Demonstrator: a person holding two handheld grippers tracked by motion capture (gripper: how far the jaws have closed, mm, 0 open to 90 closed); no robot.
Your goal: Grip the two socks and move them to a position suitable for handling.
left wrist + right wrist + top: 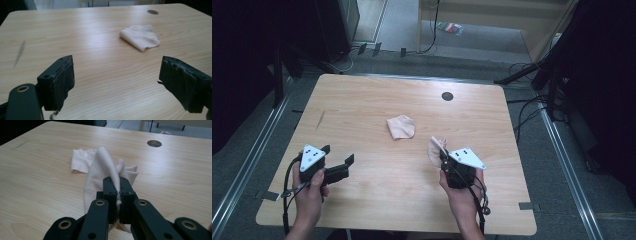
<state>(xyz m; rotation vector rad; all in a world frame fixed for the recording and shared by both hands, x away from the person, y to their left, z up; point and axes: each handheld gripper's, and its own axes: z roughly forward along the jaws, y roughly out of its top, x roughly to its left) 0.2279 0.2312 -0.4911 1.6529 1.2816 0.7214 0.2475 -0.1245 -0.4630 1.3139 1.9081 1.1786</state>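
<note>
We saw the right gripper [443, 156] clamped on a pale pink cloth [435, 149], apparently lifted off the wooden table [377, 180]. A second pink cloth [401, 126] lay near the table's middle. The left gripper [338, 156] hung empty, jaws apart.

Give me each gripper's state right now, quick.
Left gripper: open, nothing between its jaws, above the bare table.
Right gripper: shut on a pale pink sock, lifted off the table; a second sock lies mid-table.
</note>
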